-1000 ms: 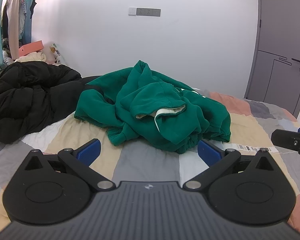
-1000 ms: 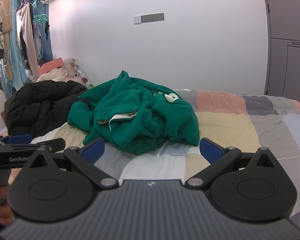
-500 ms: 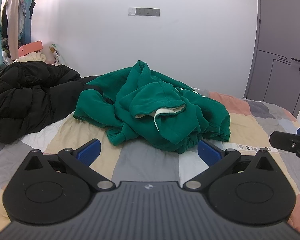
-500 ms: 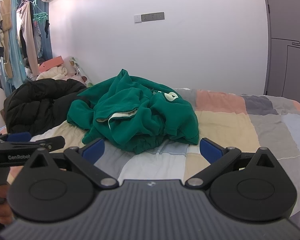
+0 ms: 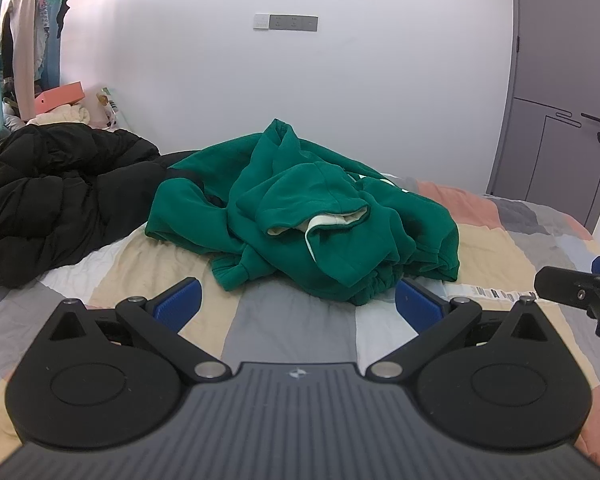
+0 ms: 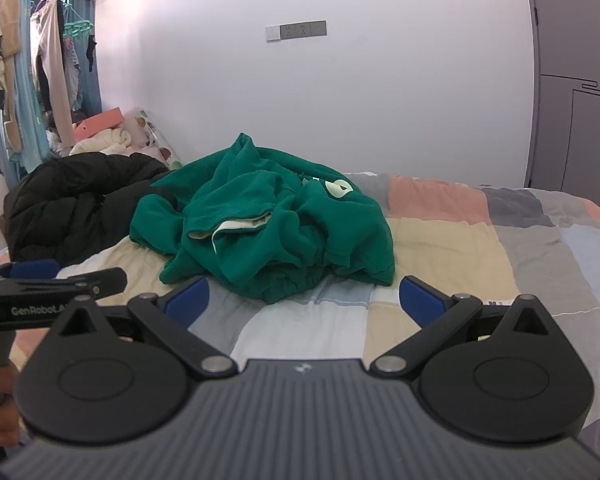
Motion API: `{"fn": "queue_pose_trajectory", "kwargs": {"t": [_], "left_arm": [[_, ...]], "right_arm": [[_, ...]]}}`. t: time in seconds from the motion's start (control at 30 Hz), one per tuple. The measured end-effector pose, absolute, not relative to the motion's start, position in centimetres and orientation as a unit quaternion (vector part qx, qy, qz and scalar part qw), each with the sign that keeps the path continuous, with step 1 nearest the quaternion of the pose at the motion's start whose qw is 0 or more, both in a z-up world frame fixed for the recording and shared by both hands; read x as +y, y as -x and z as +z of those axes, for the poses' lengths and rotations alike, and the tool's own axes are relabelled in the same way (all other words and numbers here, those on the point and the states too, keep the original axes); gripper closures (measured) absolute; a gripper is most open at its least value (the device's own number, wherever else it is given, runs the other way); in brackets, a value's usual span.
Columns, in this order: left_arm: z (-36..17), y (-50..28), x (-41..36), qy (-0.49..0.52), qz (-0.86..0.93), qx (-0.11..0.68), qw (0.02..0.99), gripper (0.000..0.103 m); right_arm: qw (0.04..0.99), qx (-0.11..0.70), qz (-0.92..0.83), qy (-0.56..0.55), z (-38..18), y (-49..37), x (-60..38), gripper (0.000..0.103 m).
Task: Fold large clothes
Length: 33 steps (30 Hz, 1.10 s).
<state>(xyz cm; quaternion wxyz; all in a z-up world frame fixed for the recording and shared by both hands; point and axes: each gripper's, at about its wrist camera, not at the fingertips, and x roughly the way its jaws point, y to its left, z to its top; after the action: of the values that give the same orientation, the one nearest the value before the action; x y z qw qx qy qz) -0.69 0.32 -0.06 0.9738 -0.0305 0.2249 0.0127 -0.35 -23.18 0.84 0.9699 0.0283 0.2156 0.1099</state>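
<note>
Green hoodie (image 5: 300, 216) lies crumpled mid-bed, toward the wall edge, its left sleeve against the black puffer jacket (image 5: 56, 196). Left gripper (image 5: 296, 300) and right gripper (image 6: 304, 296) both spread, empty, short of it.

Risk: thick fleece, layers bunched; a pinch may catch several folds or drag the patchwork quilt (image 6: 480, 248).

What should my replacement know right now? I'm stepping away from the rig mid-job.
Left hand-held gripper: open, holding nothing, short of the clothes.
Right hand-held gripper: open, holding nothing.
Green hoodie: crumpled heap on the patchwork bedspread, touching neither gripper.
Black puffer jacket: bunched to the hoodie's left.
Done: nothing folded.
Left: spread the hoodie flat, fold it; probably the jacket next.
</note>
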Motion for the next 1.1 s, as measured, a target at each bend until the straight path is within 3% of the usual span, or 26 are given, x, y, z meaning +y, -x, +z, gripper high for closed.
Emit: {"fn": "queue_pose_trajectory", "kwargs": {"t": [1.1], "left_arm": [[-0.9, -0.5, 0.1, 0.028, 0.011, 0.235, 0.972, 0.000]], "right_arm": [[0.965, 0.239, 0.102, -0.027, -0.4, -0.1, -23.1, 0.000]]}}
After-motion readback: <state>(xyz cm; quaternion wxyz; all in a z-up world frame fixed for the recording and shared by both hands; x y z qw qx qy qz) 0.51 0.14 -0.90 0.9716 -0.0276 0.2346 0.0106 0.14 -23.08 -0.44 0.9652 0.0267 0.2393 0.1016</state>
